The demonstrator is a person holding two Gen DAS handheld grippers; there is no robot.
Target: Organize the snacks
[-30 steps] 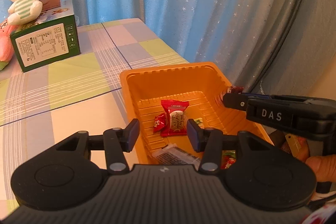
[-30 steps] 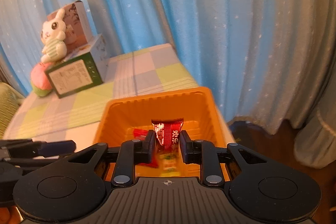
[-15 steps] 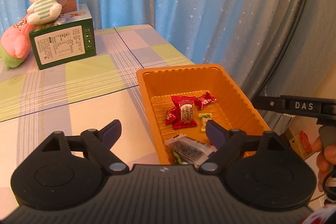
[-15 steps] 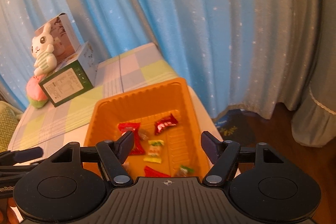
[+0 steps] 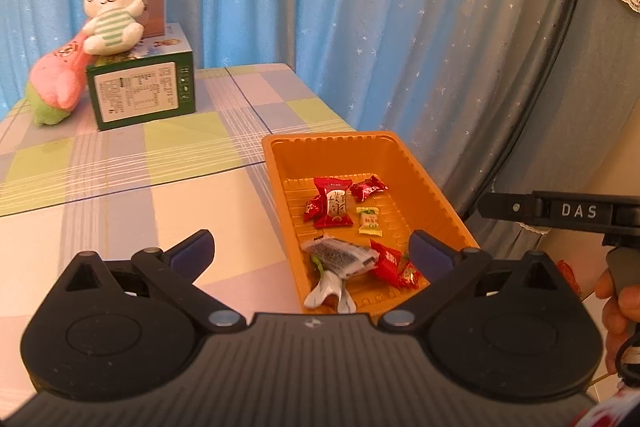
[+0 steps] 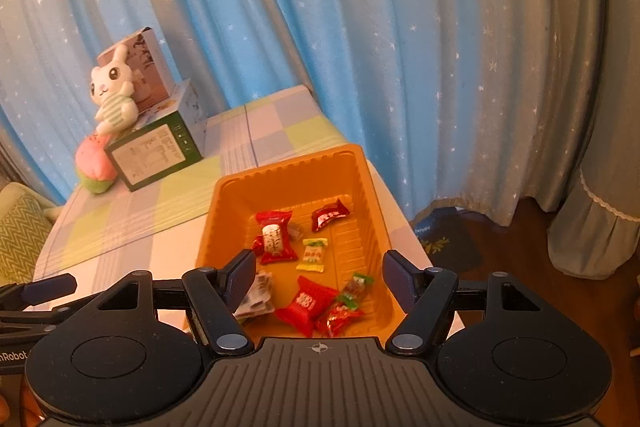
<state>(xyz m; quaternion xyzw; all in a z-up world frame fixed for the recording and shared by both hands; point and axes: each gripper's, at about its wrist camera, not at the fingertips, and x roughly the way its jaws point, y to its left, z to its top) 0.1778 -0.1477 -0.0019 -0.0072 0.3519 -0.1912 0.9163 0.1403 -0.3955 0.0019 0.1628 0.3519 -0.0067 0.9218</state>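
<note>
An orange tray sits at the table's right edge and holds several wrapped snacks. Among them are a red packet with a white label, a small dark red candy, a yellow-green candy, a silver wrapper and a red packet. My left gripper is open and empty, above the tray's near left side. My right gripper is open and empty, above the tray's near end; it also shows in the left wrist view.
A green box stands at the far left of the checked table, with a white bunny plush on it and a pink-green plush beside it. Blue star curtains hang behind. The floor lies right of the table.
My right gripper opened and dropped the dark red candy into the tray, then pulled back and up. My left gripper opened wider and drew back from the tray.
</note>
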